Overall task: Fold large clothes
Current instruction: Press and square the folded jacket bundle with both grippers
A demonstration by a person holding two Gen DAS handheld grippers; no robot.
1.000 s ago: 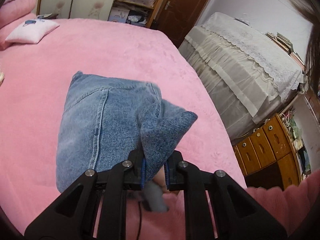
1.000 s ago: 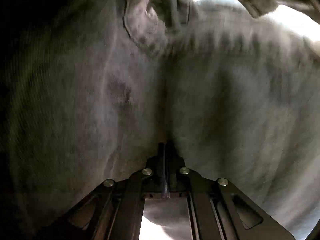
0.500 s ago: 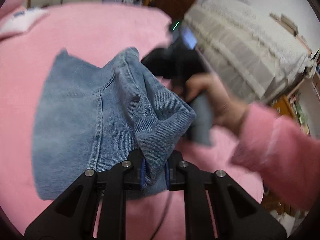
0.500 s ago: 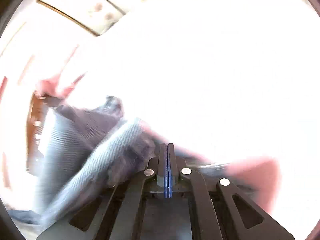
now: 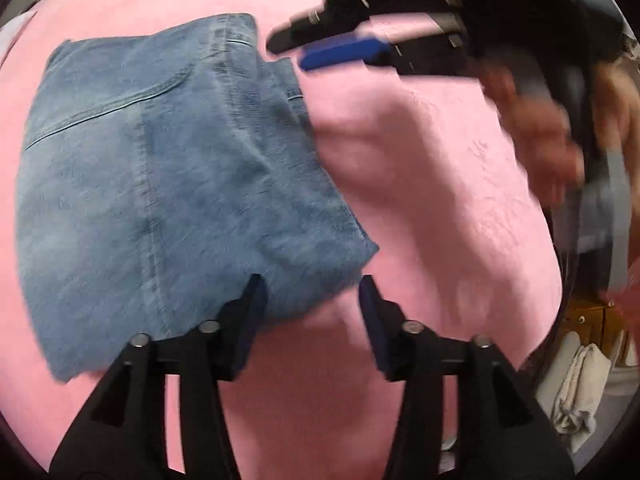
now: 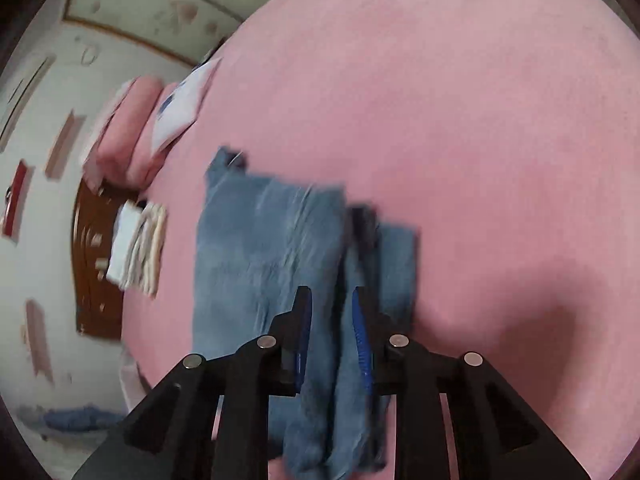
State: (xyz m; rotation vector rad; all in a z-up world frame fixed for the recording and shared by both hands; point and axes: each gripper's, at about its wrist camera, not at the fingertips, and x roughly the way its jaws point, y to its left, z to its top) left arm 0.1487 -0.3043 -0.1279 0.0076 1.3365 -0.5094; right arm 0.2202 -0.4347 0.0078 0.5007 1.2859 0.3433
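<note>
Folded jeans [image 5: 160, 184] lie on the pink bedspread [image 5: 420, 200], filling the left of the left wrist view. Left gripper [image 5: 310, 294] is opening, the jeans' corner edge between its jaws, released. Right gripper [image 6: 330, 312] is opening above the jeans, grasping nothing.

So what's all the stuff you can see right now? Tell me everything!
jeans: one, blue, folded, lying on the bed
bed cover: one, pink, under the jeans
pillows: about two, pink, at the bed's far end
small cushion: one, white with blue marks, beside the pillows
folded cloths: a small pile, white and cream, off the bed's edge
left gripper: black with blue pads, jaws opening, a jeans corner between them, not pinched
right gripper: black with blue pads, jaws opening over the jeans' edge
hand: one, blurred, holding the right gripper
</note>
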